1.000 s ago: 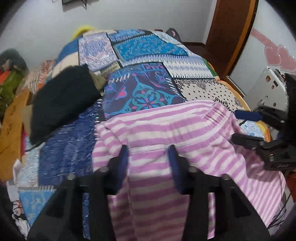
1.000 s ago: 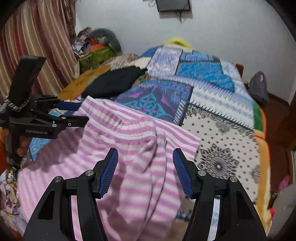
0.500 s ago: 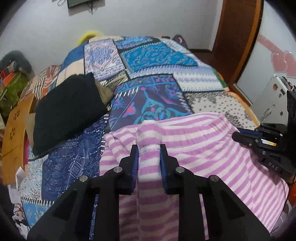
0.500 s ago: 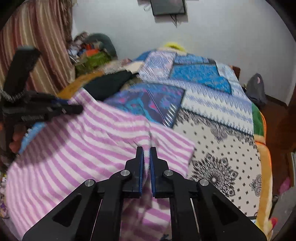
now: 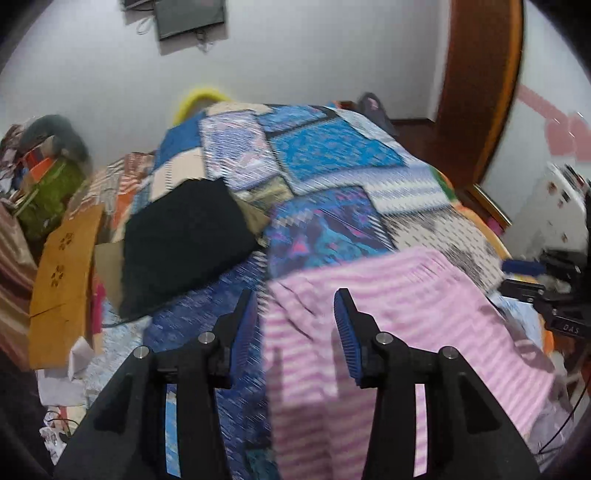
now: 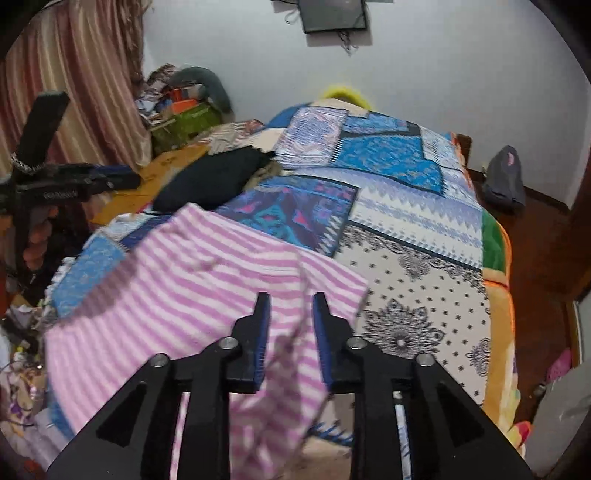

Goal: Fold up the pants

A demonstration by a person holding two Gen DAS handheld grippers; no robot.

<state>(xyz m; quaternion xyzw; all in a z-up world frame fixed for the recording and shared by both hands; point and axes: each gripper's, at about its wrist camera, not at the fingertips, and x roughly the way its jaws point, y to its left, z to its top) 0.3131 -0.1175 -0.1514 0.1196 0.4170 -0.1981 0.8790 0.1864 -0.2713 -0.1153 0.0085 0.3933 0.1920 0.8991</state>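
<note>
Pants (image 5: pixel 388 314) in pink and white stripes lie spread flat at the near end of a bed covered by a patchwork quilt (image 5: pixel 332 155).

Both grippers hover over the striped cloth with their jaws opening and nothing pinched: the left gripper (image 5: pixel 295 325) has its blue pads well apart above the left edge of the pants, where the cloth meets the blue quilt patch, and the right gripper (image 6: pixel 290 325) has its pads a narrower gap apart above a fold near the right corner of the pants, the cloth showing loose between them. A black garment (image 5: pixel 184 240) lies on the quilt farther up the bed on the left, apart from the pants. A dark screen (image 6: pixel 334 14) hangs on the white wall behind the bed.
</note>
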